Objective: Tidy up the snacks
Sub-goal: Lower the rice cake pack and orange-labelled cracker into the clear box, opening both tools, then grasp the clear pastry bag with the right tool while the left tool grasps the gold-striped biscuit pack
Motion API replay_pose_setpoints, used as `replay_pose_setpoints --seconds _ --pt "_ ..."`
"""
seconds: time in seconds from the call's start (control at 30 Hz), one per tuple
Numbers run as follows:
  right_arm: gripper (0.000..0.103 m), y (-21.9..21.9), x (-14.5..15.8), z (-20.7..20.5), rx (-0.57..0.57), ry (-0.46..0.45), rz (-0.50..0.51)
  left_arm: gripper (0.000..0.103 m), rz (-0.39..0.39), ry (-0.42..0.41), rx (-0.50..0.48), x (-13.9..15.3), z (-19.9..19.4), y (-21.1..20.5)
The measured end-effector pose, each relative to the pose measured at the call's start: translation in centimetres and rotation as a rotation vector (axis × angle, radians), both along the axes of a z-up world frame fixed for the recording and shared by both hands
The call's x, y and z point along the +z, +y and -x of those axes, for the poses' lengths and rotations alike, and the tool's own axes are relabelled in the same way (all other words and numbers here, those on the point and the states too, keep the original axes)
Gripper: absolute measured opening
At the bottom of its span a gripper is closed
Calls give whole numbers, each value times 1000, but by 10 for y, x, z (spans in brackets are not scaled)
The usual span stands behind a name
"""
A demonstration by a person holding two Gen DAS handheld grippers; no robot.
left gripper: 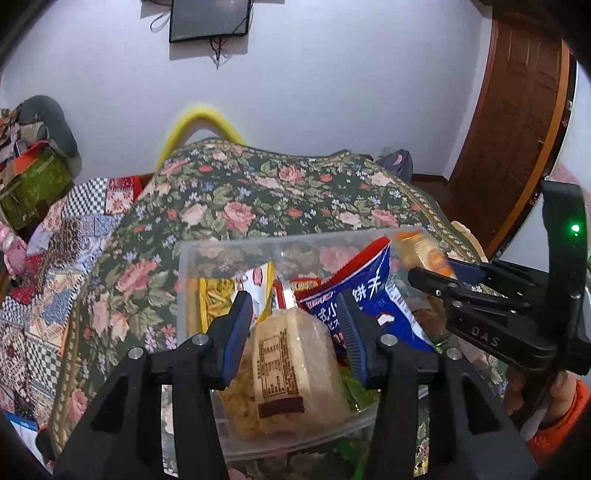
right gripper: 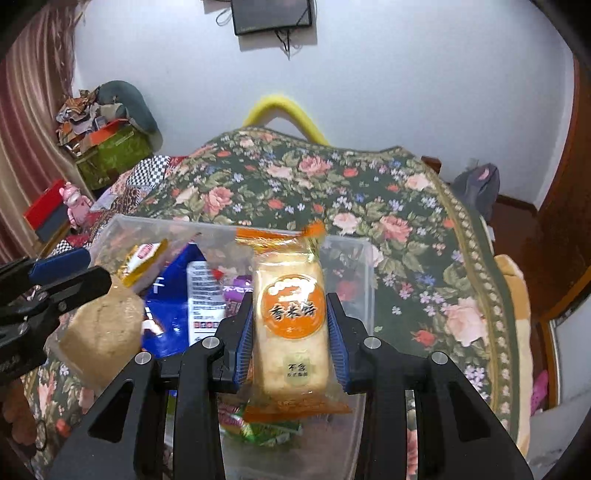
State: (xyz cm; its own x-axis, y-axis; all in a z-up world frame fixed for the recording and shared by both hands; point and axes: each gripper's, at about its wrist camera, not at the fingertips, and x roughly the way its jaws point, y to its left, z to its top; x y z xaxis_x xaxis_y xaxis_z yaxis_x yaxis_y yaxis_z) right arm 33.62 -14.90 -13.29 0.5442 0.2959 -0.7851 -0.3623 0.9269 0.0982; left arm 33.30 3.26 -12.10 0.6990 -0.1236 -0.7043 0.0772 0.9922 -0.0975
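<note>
Most snacks already lie in the clear bin [left gripper: 184,280]: a blue bag [left gripper: 373,295], a yellow pack [left gripper: 216,299] and smaller wrappers. Two items are not yet set down. My left gripper [left gripper: 295,325] has its jaws clenched on a pale cake [left gripper: 284,365] over the bin's near end; my right gripper [right gripper: 290,332] has its jaws clenched on a rice cracker pack [right gripper: 290,325] above the bin's right half. I judge the task near its end. The surface is a floral cloth [right gripper: 369,192]. Room: white wall, dark screen [right gripper: 273,14], brown door [left gripper: 517,122], cluttered boxes at left.
</note>
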Motion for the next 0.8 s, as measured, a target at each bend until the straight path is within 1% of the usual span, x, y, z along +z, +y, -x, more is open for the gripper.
replay_pose_setpoints --seconds 0.07,0.13,0.23,0.27,0.37,0.4,0.43,0.5,0.53,0.67,0.7,0.73,0.8 --pt "33 -1 -2 1 -5 16 4 48 9 19 5 -5 0 2" --pt "40 -4 -2 1 -5 32 -12 48 22 49 8 -10 2 4" --pt "45 -11 5 9 -9 28 -32 50 42 64 10 -12 8 7" --pt "46 -12 8 13 -4 25 -36 51 43 63 8 -11 12 7" --pt "47 -16 20 28 20 11 -44 58 30 47 -2 -6 25 7" --pt "49 -17 24 35 31 4 -49 61 24 39 -6 -3 30 6" --pt "53 -18 28 42 40 -1 -54 63 18 33 -10 -1 37 6" --pt "60 -19 35 57 62 -13 -72 66 9 24 -14 2 48 6" --pt "62 -18 37 64 75 -15 -80 68 7 19 -16 4 54 7" --pt "62 -11 41 92 141 7 -109 69 18 23 -18 6 73 12" --pt "65 -9 40 99 158 20 -116 69 26 28 -18 5 78 14" --pt "73 -7 38 104 170 30 -123 69 32 35 -19 4 82 16" --pt "78 -2 34 113 188 39 -136 69 38 48 -21 1 90 20"
